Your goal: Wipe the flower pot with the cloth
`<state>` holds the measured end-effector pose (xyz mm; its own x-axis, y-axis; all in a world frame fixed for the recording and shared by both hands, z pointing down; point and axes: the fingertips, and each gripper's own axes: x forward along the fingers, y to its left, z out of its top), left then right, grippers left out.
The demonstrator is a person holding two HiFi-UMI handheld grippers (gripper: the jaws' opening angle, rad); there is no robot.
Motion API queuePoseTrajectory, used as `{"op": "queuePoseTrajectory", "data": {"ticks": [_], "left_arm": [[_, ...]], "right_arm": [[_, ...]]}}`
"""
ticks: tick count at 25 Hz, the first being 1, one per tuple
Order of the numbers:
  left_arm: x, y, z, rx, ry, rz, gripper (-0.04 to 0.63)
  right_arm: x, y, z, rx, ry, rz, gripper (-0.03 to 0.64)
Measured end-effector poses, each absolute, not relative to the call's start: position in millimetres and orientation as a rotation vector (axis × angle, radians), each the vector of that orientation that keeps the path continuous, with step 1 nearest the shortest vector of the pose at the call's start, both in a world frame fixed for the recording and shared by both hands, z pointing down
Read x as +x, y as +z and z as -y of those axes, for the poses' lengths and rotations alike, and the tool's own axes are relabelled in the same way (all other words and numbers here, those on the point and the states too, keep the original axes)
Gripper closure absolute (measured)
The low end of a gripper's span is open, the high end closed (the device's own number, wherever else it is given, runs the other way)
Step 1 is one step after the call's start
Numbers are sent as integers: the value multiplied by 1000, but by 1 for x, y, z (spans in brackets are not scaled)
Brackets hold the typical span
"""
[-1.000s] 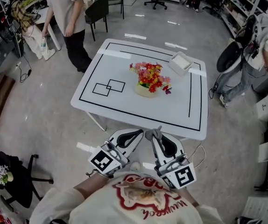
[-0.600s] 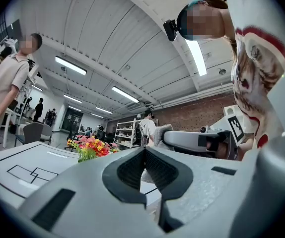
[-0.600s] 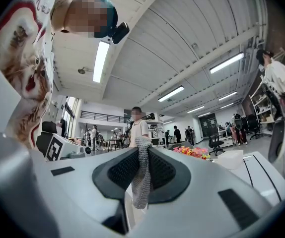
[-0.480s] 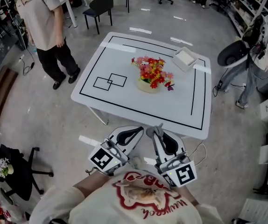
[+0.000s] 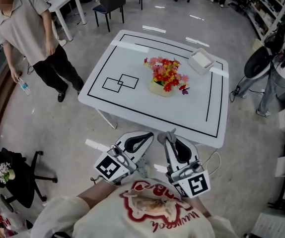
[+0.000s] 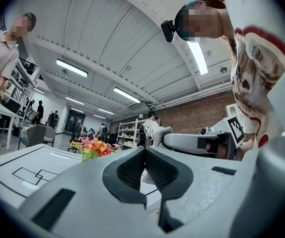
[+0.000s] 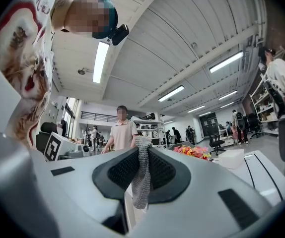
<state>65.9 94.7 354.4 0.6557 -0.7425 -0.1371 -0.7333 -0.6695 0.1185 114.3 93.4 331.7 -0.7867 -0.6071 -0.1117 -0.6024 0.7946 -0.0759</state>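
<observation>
1. White table point(image 5: 132, 105), black tape lines, stands ahead of operator.
2. L gripper point(image 5: 150, 134): jaws fully closed, nothing between them. Held short of table's near edge, over floor point(image 5: 58, 128).
3. R gripper point(image 5: 168, 136): just beside L, jaws clamped on cloth point(image 7: 141, 182).
4. Pale flower pot point(image 5: 158, 89): upright near table centre, red/pink flowers point(image 5: 166, 73) in it, well apart from both grippers.
5. The cloth: grey knit, pinched between R pads, ends protruding above and below.

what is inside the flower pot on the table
A bunch of red, pink and yellow flowers fills the pale flower pot and spreads out past its rim. The blooms cover the pot's mouth, so whatever holds the stems inside cannot be seen.
</observation>
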Motion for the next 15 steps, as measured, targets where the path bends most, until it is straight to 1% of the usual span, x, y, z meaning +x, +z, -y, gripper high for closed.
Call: {"op": "queuePoseTrajectory", "data": {"ticks": [8, 15], "left_arm": [[62, 355, -66, 2822, -286, 1243, 592], [53, 352, -19, 2828, -290, 1235, 592]], "right_arm": [[114, 330, -70, -999, -47, -2835, 572], [108, 326, -26, -1030, -35, -2824, 572]]}}
